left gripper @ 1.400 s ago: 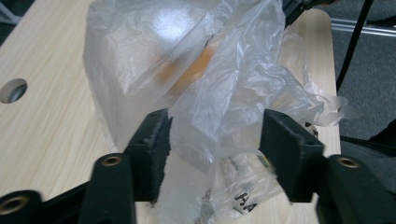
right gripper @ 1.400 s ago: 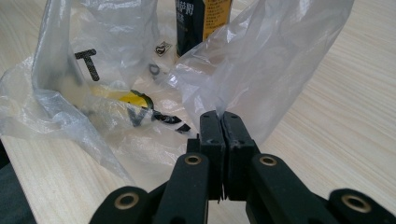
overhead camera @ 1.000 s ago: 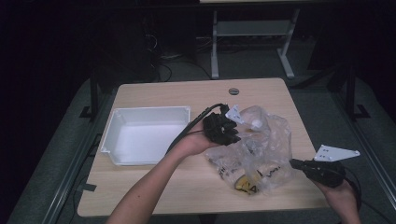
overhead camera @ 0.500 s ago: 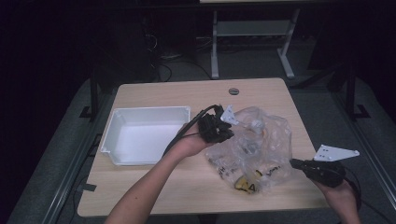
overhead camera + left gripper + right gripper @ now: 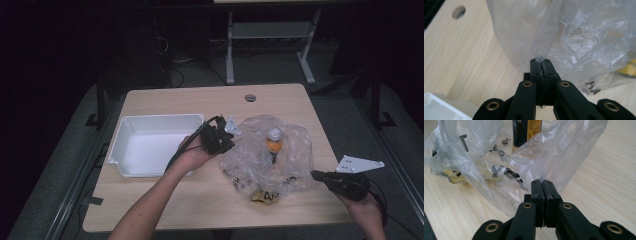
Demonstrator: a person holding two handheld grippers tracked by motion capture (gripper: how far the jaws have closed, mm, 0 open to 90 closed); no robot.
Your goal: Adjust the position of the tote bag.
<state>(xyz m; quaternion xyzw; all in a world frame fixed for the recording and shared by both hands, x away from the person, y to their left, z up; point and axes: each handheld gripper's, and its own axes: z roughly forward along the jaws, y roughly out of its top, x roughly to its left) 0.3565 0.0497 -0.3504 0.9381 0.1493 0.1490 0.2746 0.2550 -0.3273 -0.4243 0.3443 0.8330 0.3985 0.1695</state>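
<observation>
High view: one wooden table (image 5: pixel 165 100) holds one white plastic tray (image 5: pixel 150 145) at left and one crumpled clear plastic bag (image 5: pixel 270 155) at right. Inside the bag stands one bottle (image 5: pixel 273 142) with an orange band. Two grippers appear: the left gripper (image 5: pixel 227 135) at the bag's left edge, the right gripper (image 5: pixel 317 175) at its lower right edge. Against half a second ago, the left gripper sits slightly lower and the bag looks a little more spread; the right gripper is unmoved.

Left gripper view: its jaws are pressed together, pinching a fold of the bag (image 5: pixel 574 32) above the table.

Right gripper view: its jaws are likewise closed on the bag's film (image 5: pixel 549 152), with the dark, yellow-labelled bottle (image 5: pixel 526 131) behind.
</observation>
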